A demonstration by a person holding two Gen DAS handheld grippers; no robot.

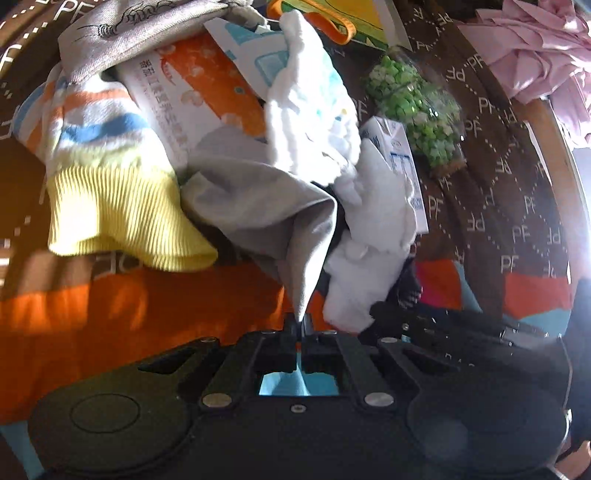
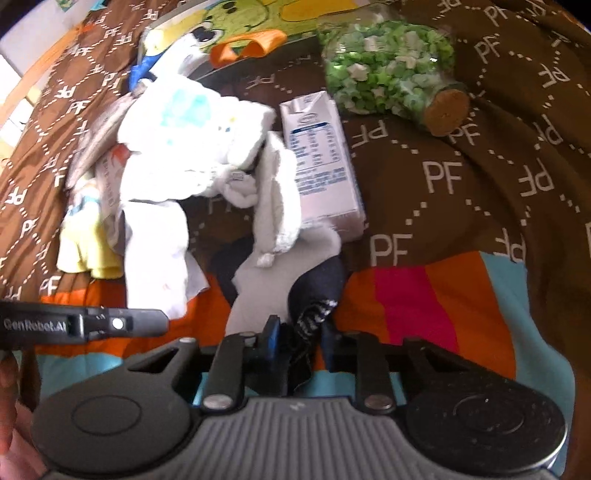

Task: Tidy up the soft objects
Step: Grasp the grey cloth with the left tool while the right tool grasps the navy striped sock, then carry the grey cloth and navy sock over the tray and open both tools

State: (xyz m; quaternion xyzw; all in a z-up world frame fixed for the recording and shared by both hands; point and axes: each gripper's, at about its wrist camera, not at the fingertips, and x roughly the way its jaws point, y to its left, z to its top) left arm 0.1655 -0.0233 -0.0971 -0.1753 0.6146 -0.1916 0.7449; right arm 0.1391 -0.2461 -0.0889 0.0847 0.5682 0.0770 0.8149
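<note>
A pile of soft things lies on a brown patterned bedspread. My left gripper [image 1: 300, 323] is shut on a corner of a grey cloth [image 1: 266, 199], which shows white in the right wrist view [image 2: 155, 236]. My right gripper [image 2: 297, 332] has its jaws partly apart around a dark sock with a grey part [image 2: 317, 288]; its fingers show black in the left wrist view [image 1: 402, 288]. A white fluffy towel [image 1: 314, 110] [image 2: 192, 147] lies over the pile. A striped sock with a yellow cuff [image 1: 110, 192] [image 2: 85, 254] lies at the left.
A milk carton [image 2: 321, 162] [image 1: 402, 155] lies beside the towel. A corked jar of green paper stars [image 2: 391, 66] [image 1: 413, 107] lies behind it. An orange-and-white packet [image 1: 192, 96], a grey printed cloth [image 1: 129, 33], a pink cloth [image 1: 543, 48] and a cartoon bag with an orange handle [image 2: 247, 48] lie around.
</note>
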